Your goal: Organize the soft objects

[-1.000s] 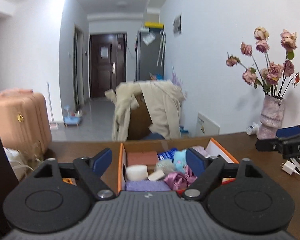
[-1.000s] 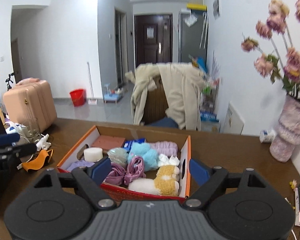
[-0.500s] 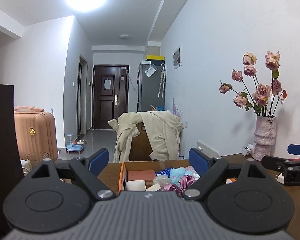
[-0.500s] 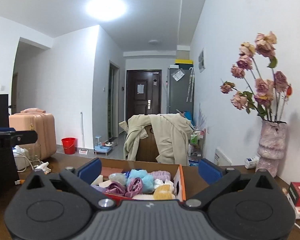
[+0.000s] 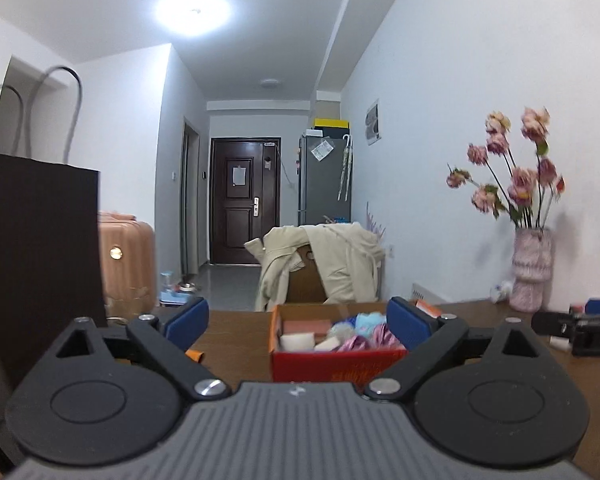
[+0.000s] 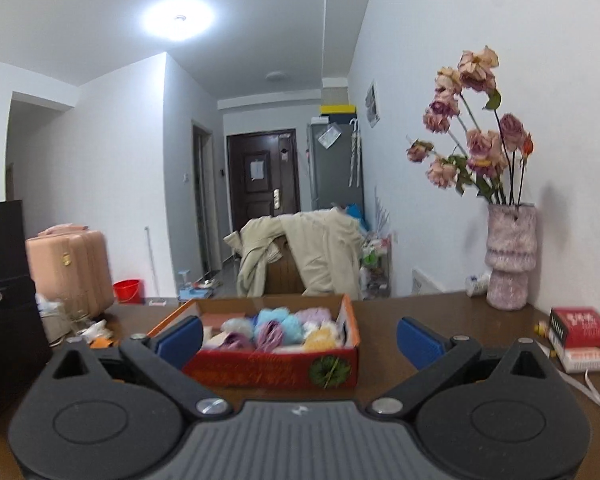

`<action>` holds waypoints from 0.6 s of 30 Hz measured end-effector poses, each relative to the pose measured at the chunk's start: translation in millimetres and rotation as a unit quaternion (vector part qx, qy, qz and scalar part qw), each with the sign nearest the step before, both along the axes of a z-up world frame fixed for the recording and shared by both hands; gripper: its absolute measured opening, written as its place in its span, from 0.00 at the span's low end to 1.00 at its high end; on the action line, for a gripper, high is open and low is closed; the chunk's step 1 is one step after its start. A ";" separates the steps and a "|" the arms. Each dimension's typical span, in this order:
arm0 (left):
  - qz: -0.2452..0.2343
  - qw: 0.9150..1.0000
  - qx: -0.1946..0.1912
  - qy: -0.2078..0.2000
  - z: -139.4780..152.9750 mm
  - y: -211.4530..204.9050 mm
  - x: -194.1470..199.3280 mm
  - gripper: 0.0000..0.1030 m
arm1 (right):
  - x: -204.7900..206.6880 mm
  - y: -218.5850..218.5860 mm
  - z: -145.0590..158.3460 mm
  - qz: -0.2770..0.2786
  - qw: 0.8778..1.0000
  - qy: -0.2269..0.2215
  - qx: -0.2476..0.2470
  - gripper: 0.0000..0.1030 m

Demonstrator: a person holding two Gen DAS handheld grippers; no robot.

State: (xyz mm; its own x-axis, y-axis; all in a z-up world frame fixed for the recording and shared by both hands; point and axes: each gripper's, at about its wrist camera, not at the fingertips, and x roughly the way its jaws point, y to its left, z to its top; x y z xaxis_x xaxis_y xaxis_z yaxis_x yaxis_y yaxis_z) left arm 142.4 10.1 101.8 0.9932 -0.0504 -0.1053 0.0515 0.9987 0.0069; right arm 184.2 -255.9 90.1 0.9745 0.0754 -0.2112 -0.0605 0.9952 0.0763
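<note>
On the brown worktop (image 6: 400, 312) sits an open red box (image 6: 276, 372), soft objects (image 6: 284, 328) bunched inside: blue, lilac, pink, yellow and white fluffy pieces, with a pale block and a pinkish slab (image 5: 305, 326) toward its left end; all of them lie within the box walls, none seen loose beside it.

Left claw (image 5: 298, 322): jaws spread wide, nothing between the blue pads; right claw (image 6: 298, 338): likewise wide and empty; both level, looking across the worktop rather than down into the box.

Key relation: box lies straight ahead of both claws, a little below their line; in the right-wrist view its long side runs across the frame, in the left-wrist view a short end faces the camera; right claw looks the nearer, its left pad overlapping the box's near-left corner in the picture; fluffy pieces crowd the right half of the box, on the right claw's side.

Judgement: scene fits either soft pieces gathered and stowed, or a full box waiting to be sorted; pictures do not settle which.

Vase of dried roses (image 6: 510, 256) at the wall, well apart from the box; books (image 6: 580, 328) far right.
</note>
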 end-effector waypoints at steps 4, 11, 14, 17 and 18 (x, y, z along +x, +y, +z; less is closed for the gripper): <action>0.008 1.000 0.006 0.018 -16.9 7.8 -39.3 1.00 | -38.4 11.8 -11.2 0.022 1.000 0.008 -0.002 1.00; 0.006 0.999 -0.002 0.054 -50.5 13.7 -104.5 1.00 | -123.3 35.6 -42.9 0.027 0.999 0.026 -0.013 1.00; -0.016 0.998 0.003 0.053 -51.7 8.6 -117.2 1.00 | -157.1 42.8 -55.3 0.022 0.999 0.037 0.008 1.00; -0.014 0.999 0.004 0.044 -48.1 7.2 -119.2 1.00 | -163.0 50.0 -55.7 0.038 0.999 0.038 -0.002 1.00; -0.012 0.999 0.004 0.044 -48.0 6.6 -118.4 1.00 | -163.7 51.7 -54.6 0.036 0.999 0.034 -0.005 1.00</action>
State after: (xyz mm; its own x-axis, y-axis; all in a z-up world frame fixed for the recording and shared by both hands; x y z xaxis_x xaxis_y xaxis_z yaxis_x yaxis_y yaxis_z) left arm 24.1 16.6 53.8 0.9785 -0.0735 -0.1927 0.0766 0.9970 0.0085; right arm 20.4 -204.2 35.5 0.9498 0.1431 -0.2783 -0.1279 0.9892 0.0720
